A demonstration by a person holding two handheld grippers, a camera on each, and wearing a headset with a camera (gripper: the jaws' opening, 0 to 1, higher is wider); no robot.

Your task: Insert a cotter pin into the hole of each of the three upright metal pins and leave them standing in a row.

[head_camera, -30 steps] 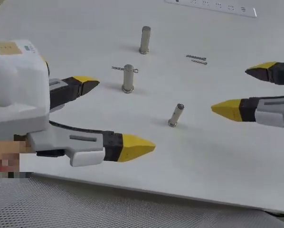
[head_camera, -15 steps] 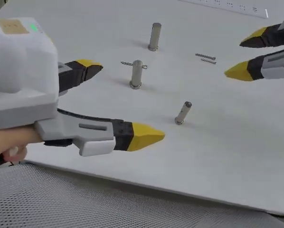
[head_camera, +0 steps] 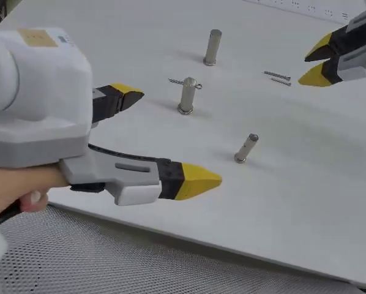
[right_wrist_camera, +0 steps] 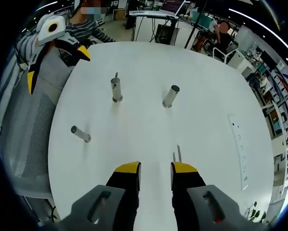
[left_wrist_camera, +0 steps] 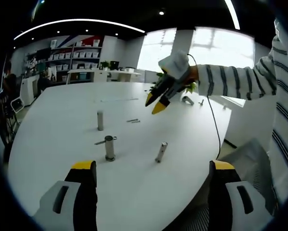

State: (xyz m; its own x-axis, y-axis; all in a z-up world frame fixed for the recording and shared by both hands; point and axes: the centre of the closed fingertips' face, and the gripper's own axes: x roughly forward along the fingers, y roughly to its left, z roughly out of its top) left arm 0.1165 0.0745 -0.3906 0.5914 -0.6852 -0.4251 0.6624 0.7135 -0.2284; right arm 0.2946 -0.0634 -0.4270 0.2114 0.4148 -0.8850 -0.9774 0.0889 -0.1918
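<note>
We count three metal pins [head_camera: 187,96], one fitted cotter pin [head_camera: 180,81] and two loose cotter pins [head_camera: 278,77]. Our left gripper [head_camera: 175,137] gapes wide. Our right gripper [head_camera: 317,61], cut off at the edge, has its jaws slightly apart.

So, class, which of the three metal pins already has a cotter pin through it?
The middle pin: a thin cotter pin sticks out sideways near its top. The far pin and the near pin carry none.

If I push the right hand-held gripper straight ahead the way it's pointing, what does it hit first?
Probably the two thin loose metal cotter pins lying just beyond the right hand-held gripper, whose jaws are open; a bare upright grey metal pin stands farther along. Height is unclear.
</note>
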